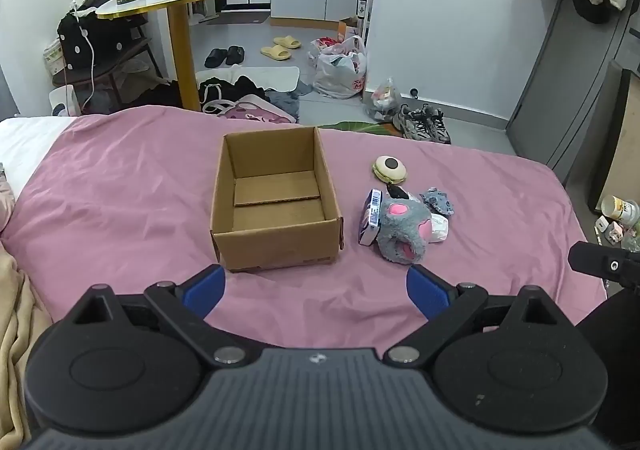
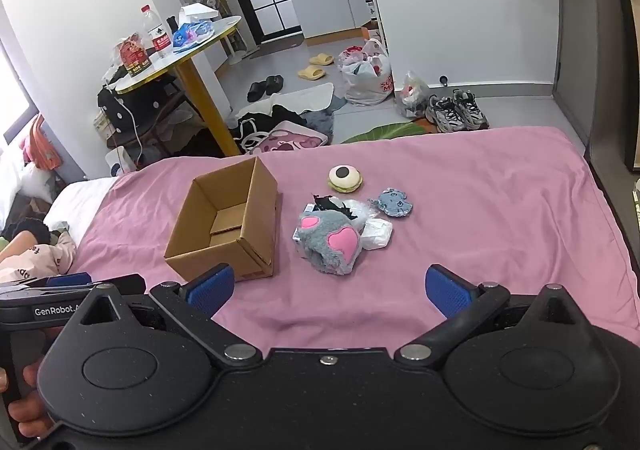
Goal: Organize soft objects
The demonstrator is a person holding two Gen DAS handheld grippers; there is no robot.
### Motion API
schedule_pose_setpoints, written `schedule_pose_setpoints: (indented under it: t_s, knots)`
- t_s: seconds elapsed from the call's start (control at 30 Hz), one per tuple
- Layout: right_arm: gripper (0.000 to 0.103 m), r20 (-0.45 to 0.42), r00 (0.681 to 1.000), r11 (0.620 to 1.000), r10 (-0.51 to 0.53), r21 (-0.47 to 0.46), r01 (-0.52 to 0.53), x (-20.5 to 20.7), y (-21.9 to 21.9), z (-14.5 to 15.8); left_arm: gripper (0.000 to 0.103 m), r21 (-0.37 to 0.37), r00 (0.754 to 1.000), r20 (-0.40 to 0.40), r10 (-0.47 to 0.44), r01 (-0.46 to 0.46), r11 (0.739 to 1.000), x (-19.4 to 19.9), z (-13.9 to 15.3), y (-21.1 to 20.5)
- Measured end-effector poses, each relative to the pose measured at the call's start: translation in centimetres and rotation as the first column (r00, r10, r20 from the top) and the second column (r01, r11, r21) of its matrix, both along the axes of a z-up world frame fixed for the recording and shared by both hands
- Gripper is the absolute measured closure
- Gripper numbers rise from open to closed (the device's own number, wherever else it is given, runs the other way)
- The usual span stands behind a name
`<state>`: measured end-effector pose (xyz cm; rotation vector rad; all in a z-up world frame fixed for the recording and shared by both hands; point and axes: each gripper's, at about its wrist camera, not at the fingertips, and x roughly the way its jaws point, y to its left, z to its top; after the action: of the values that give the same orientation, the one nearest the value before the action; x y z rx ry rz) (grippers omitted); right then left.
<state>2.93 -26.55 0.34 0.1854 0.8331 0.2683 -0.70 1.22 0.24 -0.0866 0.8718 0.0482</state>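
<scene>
The left gripper (image 1: pixel 316 290) is held low over the bed (image 1: pixel 120 185), its blue-padded fingers (image 1: pixel 206 288) spread wide apart with nothing between them and nothing touched. The right gripper (image 2: pixel 330 290) is held the same way: its ribbed blue fingers (image 2: pixel 444 288) are set wide apart and are empty, above bare sheet.

The bed is covered by a pink sheet, smooth in places and creased in others. An open cardboard box (image 1: pixel 276 197) of plain brown corrugated board is seen on it, rectangular, upright and empty, its inner flaps lying flat on the bottom. Just to the right of the box a small heap of soft things is gathered. A grey fluffy plush paw (image 1: pixel 404 228) with pink pads lies in front, leaning against a small printed packet (image 1: pixel 370 219) that stands on edge at its left. A crumpled white wrapper (image 1: pixel 440 228) is tucked at its right, and a small blue-grey fabric piece (image 1: pixel 438 201) with a ragged outline lies just behind. A round, cream-coloured cushion-like toy (image 1: pixel 390 169) with a dark spot on top sits apart, farther back.

In the left wrist view the box is seen ahead of the fingers, slightly left of centre, and the heap ahead of the right finger. In the right wrist view the plush paw lies straight ahead between the fingers, well apart from them.
</scene>
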Motion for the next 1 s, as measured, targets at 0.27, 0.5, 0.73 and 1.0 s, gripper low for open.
schedule_pose_setpoints:
  t_s: [0.27,0.5,0.73,1.0]
  knots:
    - [0.0,0.006,1.0,1.0,0.022,-0.018,-0.022,-0.3,0.2,0.5,0.006,0.017,1.0,-0.001,0.013,-0.013,1.0,-0.3,0.2,-0.4]
    - [0.0,0.0,0.997,0.997,0.072,-0.03,-0.072,-0.3,0.8,0.2,0.006,0.011,1.0,0.005,0.026,-0.026,1.0,-0.8,0.5,-0.3]
    - [0.0,0.001,0.996,0.996,0.086,-0.034,-0.086,-0.6,1.2,0.2,0.006,0.002,1.0,0.013,0.022,-0.022,1.0,-1.2,0.9,-0.2]
    - [0.0,0.001,0.996,0.996,0.085,-0.028,-0.085,-0.8,1.1,0.4,0.006,0.015,0.999,0.029,0.012,-0.013,1.0,-1.8,1.2,-0.6]
